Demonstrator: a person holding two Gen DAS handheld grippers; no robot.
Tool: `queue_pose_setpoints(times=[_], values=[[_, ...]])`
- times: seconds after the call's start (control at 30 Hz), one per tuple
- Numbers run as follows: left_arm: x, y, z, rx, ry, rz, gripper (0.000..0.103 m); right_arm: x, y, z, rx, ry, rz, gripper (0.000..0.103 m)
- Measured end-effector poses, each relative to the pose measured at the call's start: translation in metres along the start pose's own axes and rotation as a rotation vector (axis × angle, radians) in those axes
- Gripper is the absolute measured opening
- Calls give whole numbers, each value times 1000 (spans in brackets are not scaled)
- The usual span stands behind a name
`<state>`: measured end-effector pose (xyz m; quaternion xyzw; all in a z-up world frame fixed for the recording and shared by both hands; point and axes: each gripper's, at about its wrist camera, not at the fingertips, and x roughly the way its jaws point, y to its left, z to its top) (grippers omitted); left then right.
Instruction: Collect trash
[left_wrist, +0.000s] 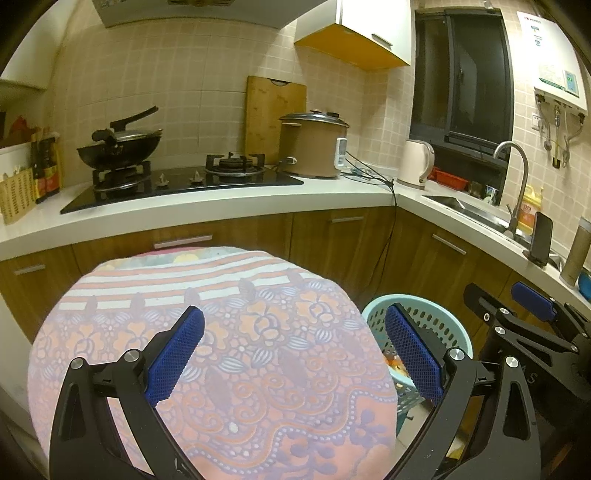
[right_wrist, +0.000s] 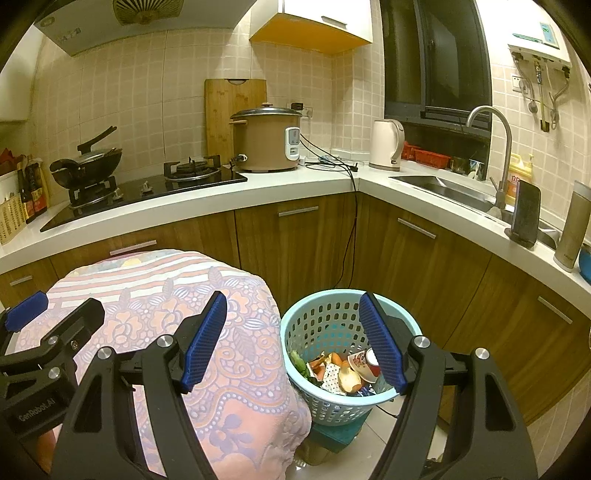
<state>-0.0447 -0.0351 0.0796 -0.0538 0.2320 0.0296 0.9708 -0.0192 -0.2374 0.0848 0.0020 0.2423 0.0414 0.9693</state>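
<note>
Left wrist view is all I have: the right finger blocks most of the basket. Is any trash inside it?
Observer: Yes. In the right wrist view the basket holds peels, a paper cup and something green.
Operator: Is the right gripper carrying anything?
Observer: No. The right gripper is open with nothing between its fingers.
Operator: What does the basket stand on?
Observer: A teal stand, seen under its base.

basket (right_wrist: 334, 369) right of cloth-covered table (right_wrist: 207, 332) | trash (right_wrist: 343, 371) in basket
</note>
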Motion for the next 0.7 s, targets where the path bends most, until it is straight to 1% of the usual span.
queue_pose_setpoints(times=[0.2,0.33,0.4,0.47,0.53,0.7], values=[[2,3,-1,-10,3,1,95,1,4,0,-9,2,0,70],[1,1,-3,4,-12,3,95,2,5,0,-11,5,-2,70],[2,1,-4,3,-6,-1,95,3,4,-1,-8,7,-1,70],[5,2,-4,-5,17,-23,95,3,4,-1,-10,7,-2,70],[7,4,-5,-22,35,-27,95,3,4,-1,-10,7,-4,70],[6,6,-6,-26,32,-18,95,4,5,0,-11,4,-4,70]])
